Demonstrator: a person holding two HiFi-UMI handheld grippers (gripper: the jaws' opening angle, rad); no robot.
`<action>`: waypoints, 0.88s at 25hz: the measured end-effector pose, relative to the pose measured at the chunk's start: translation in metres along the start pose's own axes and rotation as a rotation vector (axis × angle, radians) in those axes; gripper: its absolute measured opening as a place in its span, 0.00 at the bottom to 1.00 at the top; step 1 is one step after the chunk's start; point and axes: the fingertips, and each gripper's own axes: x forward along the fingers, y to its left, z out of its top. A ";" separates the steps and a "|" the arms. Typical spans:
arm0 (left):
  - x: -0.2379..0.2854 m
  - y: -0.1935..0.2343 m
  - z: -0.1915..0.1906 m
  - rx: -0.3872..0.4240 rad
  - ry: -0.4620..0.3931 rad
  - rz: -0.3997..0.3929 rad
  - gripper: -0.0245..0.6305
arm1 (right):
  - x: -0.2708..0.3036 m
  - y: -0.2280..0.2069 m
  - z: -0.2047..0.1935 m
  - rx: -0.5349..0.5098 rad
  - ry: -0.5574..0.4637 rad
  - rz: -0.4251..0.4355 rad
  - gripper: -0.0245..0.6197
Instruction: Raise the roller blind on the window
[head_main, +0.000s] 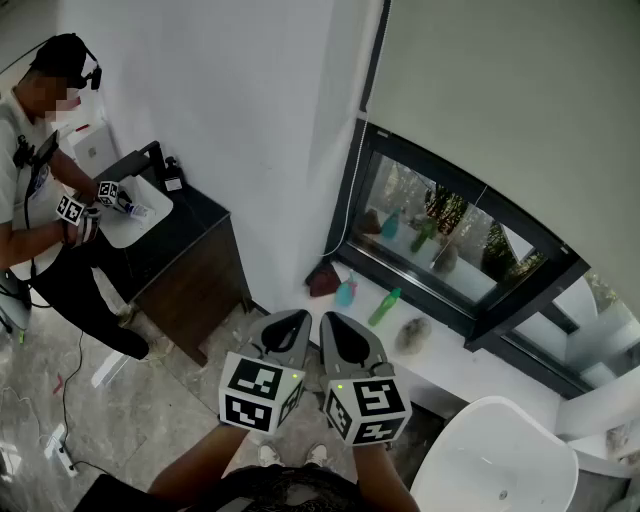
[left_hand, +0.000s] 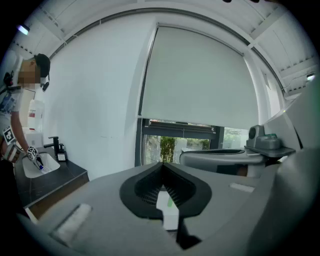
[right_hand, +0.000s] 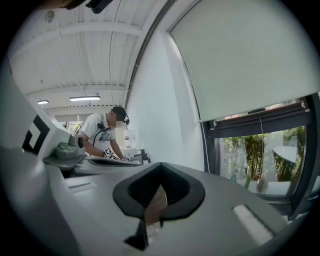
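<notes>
The left grey hand-held gripper (head_main: 287, 320) and the right grey hand-held gripper (head_main: 336, 322) just beside it both have their jaws closed together, gripping nothing. The pale grey fabric roller blind (head_main: 500, 100) hangs well ahead, up and to their right. It covers the upper part of the dark-framed window (head_main: 350, 200).

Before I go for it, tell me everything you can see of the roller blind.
The roller blind is a plain, pale grey-white sheet that looks like smooth fabric, hanging flat and unwrinkled. It is lowered over most of the dark-framed window; its straight bottom edge leaves only a low strip of glass showing. A thin cord hangs beside its left edge toward the sill. Nothing is seen touching the sheet.
</notes>
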 end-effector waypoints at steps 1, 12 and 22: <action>0.000 0.000 0.000 0.000 0.000 -0.001 0.04 | 0.001 0.000 -0.001 0.000 0.002 0.000 0.04; 0.000 0.012 -0.006 -0.013 0.015 -0.040 0.04 | 0.013 0.008 -0.006 -0.009 0.016 -0.051 0.04; 0.020 0.028 -0.003 0.001 0.021 -0.070 0.04 | 0.037 -0.003 -0.009 -0.003 0.020 -0.086 0.03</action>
